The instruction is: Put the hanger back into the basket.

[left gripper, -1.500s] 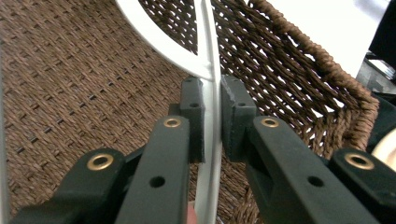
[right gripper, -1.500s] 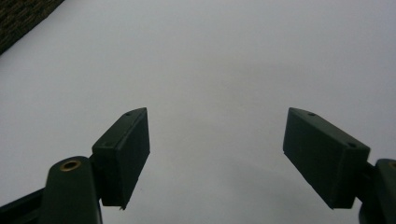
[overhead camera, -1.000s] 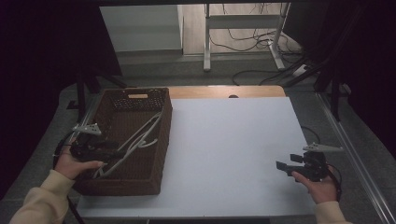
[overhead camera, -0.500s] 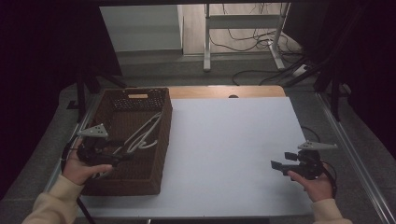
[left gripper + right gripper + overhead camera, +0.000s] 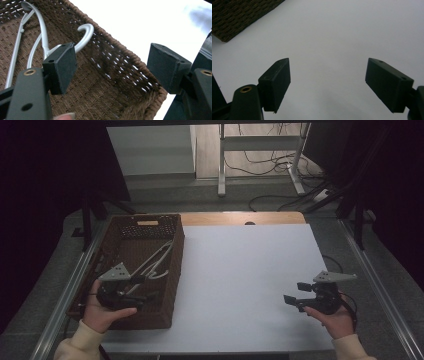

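A brown wicker basket stands on the left of the white table. Pale grey clothes hangers lie inside it. My left gripper hovers over the basket's near half, open; its jaws have just been opening and nothing is between them. In the left gripper view the gripper looks at the basket's weave, and a hanger with its hook shows behind the left pad. My right gripper is held open above the table's near right. In the right gripper view the gripper has only the bare table between its pads.
Metal rails run along both sides of the table. A wooden strip borders its far edge. Beyond it are a desk frame and cables on the floor. A corner of the basket shows in the right gripper view.
The left gripper's jaws have spread, and the hand has shifted right and nearer over the basket. The hanger now lies in the basket, free of the jaws. The right gripper has shifted slightly.
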{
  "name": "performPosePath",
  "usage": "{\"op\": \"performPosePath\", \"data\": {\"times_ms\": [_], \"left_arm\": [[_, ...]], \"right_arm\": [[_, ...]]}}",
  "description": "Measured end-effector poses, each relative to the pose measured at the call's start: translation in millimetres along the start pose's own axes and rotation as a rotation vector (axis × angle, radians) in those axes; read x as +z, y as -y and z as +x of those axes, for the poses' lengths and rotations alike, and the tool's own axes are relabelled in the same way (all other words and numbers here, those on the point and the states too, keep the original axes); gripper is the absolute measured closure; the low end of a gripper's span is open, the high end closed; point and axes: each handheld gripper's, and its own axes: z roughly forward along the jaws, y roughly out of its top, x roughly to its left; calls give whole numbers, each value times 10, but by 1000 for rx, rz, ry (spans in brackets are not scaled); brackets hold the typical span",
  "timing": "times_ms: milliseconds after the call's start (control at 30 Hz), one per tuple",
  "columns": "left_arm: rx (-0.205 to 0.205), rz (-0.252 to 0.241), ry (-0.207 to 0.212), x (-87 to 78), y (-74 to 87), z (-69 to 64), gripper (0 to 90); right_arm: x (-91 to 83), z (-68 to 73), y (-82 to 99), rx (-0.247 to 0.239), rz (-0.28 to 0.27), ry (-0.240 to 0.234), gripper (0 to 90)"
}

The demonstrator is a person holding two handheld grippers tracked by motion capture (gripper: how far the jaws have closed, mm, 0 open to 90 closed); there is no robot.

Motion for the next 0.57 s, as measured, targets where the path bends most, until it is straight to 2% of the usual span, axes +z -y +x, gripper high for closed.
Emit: {"op": "performPosePath", "data": {"times_ms": [233,567], "left_arm": [[8,-7,-4,46,19,-81,239],[-2,-17,-9,55,47,-72,234]], "right_arm": [[-2,22,-9,-13,-3,-11,201],[-6,26,-9,-24,-4,-6,200]]}}
